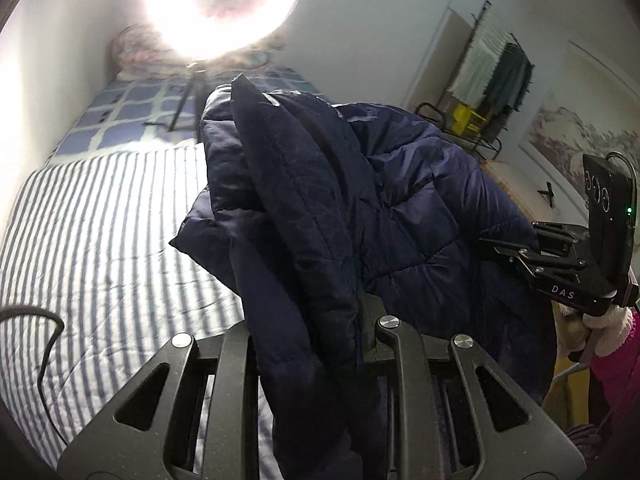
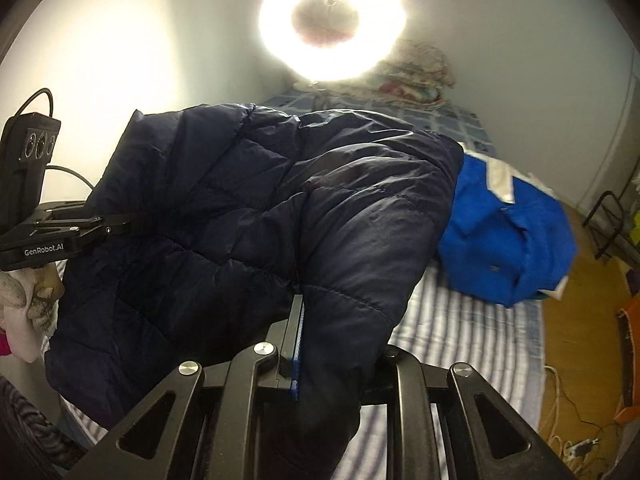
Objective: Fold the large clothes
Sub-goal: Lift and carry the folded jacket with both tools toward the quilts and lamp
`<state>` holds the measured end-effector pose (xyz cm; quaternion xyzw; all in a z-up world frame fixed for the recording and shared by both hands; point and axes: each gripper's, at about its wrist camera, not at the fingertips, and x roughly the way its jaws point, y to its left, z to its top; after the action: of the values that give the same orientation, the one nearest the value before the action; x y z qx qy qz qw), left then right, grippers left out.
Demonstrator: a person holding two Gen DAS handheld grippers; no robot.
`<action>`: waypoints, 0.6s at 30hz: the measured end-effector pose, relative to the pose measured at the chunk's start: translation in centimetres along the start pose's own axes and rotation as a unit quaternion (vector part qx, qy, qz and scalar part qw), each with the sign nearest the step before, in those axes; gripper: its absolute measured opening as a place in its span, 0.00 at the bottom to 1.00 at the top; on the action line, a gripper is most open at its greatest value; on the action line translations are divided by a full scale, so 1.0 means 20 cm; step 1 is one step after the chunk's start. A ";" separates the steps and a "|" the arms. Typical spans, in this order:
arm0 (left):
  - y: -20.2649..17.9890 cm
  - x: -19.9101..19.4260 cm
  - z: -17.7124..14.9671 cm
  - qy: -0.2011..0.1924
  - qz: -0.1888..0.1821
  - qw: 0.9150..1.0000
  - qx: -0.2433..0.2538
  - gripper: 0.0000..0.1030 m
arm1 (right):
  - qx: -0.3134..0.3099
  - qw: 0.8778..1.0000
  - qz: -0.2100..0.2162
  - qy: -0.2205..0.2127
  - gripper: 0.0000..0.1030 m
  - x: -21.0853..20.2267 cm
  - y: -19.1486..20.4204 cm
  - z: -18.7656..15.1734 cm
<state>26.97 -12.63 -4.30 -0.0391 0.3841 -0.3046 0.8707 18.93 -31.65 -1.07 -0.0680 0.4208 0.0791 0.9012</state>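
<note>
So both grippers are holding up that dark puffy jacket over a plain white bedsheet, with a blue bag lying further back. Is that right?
Nearly. The bedsheet is not plain white but blue-and-white striped, as the left wrist view shows. The rest holds: the left gripper and right gripper both clamp the jacket, and the blue bag lies behind.

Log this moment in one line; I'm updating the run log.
left gripper: shut on jacket | right gripper: shut on jacket | jacket: above bed

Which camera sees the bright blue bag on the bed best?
The right wrist view: the blue bag sits in plain sight on the striped bed, beside the navy jacket. The left wrist view doesn't show it at all.
</note>
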 end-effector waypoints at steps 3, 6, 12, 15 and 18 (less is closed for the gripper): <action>-0.09 0.04 0.03 0.000 -0.011 1.000 0.012 0.19 | 0.010 1.000 -0.011 -0.007 0.16 -0.05 -0.10 -0.02; -0.15 0.10 0.07 0.001 -0.023 1.000 0.020 0.19 | 0.019 0.999 -0.026 -0.010 0.16 -0.08 -0.19 -0.04; -0.25 0.25 0.16 -0.003 -0.044 0.999 0.032 0.19 | 0.032 0.998 -0.051 -0.017 0.16 -0.09 -0.35 -0.04; -0.27 0.33 0.18 -0.004 -0.051 0.998 0.036 0.19 | 0.037 0.997 -0.062 -0.022 0.16 -0.11 -0.41 -0.05; -0.31 0.38 0.21 -0.003 -0.055 0.998 0.039 0.19 | 0.043 0.996 -0.071 -0.024 0.16 -0.11 -0.45 -0.05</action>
<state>30.67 -22.55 -4.36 -0.0271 0.3662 -0.3664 0.8549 18.53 -40.88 0.54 -0.0569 0.3962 -0.0022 0.9164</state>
